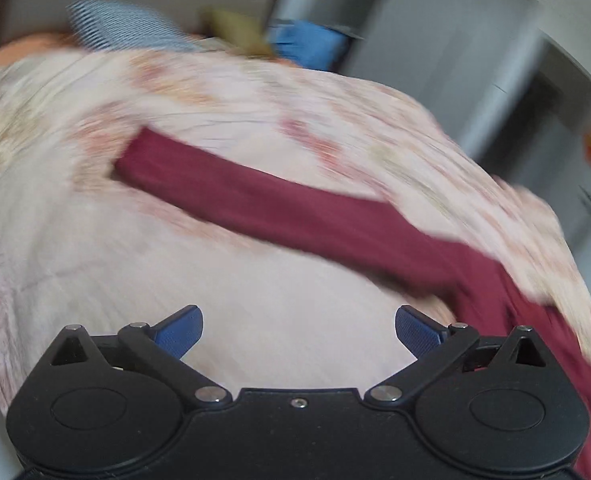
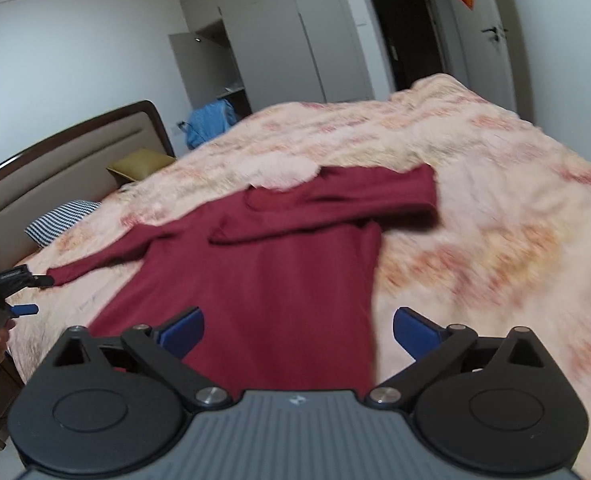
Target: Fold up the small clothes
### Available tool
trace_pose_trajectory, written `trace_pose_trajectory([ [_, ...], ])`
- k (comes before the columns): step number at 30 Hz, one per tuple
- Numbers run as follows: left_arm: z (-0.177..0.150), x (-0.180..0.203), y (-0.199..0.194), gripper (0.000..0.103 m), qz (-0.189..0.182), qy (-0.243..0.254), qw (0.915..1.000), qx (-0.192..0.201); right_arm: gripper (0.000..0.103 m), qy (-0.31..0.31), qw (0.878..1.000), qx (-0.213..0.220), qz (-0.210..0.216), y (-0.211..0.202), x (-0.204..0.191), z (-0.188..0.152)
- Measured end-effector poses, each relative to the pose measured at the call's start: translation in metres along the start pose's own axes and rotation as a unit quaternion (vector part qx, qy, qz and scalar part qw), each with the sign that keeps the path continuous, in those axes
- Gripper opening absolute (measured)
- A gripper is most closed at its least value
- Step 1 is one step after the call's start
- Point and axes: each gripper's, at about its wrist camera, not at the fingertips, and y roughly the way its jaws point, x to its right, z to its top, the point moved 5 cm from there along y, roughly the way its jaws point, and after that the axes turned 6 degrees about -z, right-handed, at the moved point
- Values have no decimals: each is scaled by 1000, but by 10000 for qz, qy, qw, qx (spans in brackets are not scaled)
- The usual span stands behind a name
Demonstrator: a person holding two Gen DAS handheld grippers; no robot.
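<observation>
A dark red long-sleeved knit sweater (image 2: 279, 280) lies flat on a bed covered by a pale pink floral quilt (image 2: 475, 208). Left of the sweater, at the edge of the right wrist view, the left claw (image 2: 27, 294) appears side-on, its blue fingers parted, just beside the cuff of the sweater's outstretched left sleeve (image 2: 95, 260) but not gripping it. Beyond that sleeve, near the padded brown headboard (image 2: 55, 168), sit a blue-and-white striped pillow (image 2: 61, 216) and an olive green cushion (image 2: 139, 164). The sweater's other sleeve (image 2: 335, 208) is folded across its chest. Nearest the camera, the right claw (image 2: 298, 334) hangs released above the sweater's lower hem, holding nothing.

In the blurred left wrist view, the left claw (image 1: 298, 334) is likewise spread wide and empty over bare quilt (image 1: 215, 280), with the red sleeve (image 1: 295, 204) running diagonally beyond it.
</observation>
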Motion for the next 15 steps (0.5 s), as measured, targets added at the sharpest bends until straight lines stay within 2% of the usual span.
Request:
trace_pose_trajectory([
  [2, 23, -26, 16, 102, 202, -510, 9984, 93, 103, 65, 9999, -12, 99, 18, -9, 5],
  [4, 41, -49, 30, 102, 386, -822, 9957, 208, 103, 104, 9996, -69, 237, 36, -18, 7],
  [7, 64, -74, 47, 102, 673, -1066, 9912, 408, 103, 70, 9991, -229, 349, 61, -32, 5],
  [12, 87, -93, 56, 92, 1083, -1273, 9830, 757, 103, -109, 9976, -469, 501, 91, -52, -5],
  [13, 90, -93, 56, 90, 1108, -1342, 9813, 826, 103, -125, 9972, -513, 528, 96, -55, -7],
  [15, 96, -94, 59, 67, 1185, -1420, 9782, 947, 103, -143, 9966, -587, 565, 102, -58, -11],
])
